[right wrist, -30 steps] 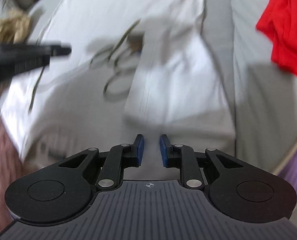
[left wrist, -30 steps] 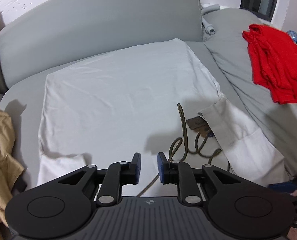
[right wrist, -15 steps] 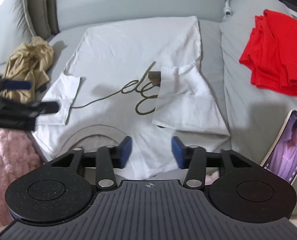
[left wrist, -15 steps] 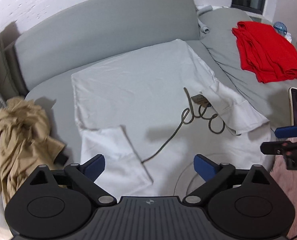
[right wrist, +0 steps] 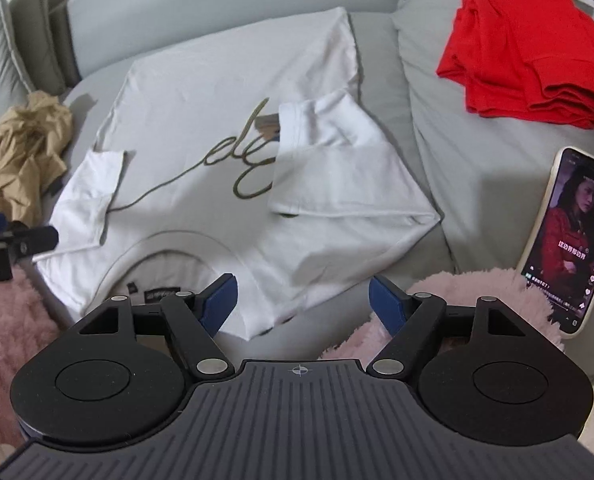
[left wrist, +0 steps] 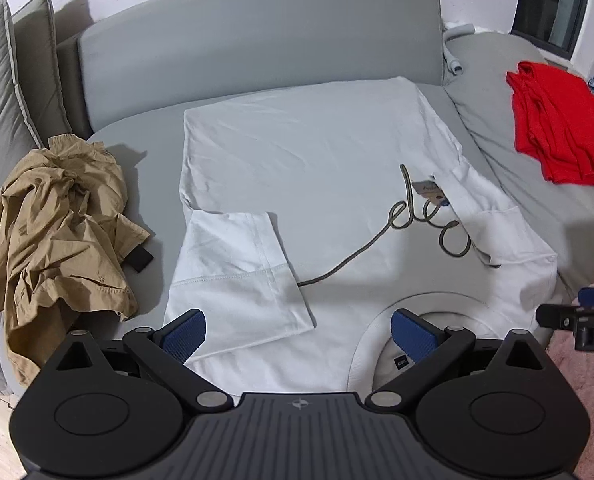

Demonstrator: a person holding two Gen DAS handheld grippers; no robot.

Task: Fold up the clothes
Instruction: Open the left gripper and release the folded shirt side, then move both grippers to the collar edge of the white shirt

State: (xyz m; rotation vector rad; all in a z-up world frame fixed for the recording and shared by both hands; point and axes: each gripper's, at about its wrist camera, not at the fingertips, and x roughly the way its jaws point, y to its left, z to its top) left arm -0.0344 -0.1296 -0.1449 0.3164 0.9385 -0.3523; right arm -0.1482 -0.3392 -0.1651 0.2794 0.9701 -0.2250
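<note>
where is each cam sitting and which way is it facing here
Left wrist: sits on the left tongs, open, looking forward over the collar end of the white t-shirt toward the sofa back; the right tongs' tip shows at the right edge.
Right wrist: sits on the right tongs, open, by the shirt's right shoulder, facing the same way; a phone stands right, and the left tongs' tip shows at the left edge.
Shared: the t-shirt, the tan garment and the red clothes.
</note>
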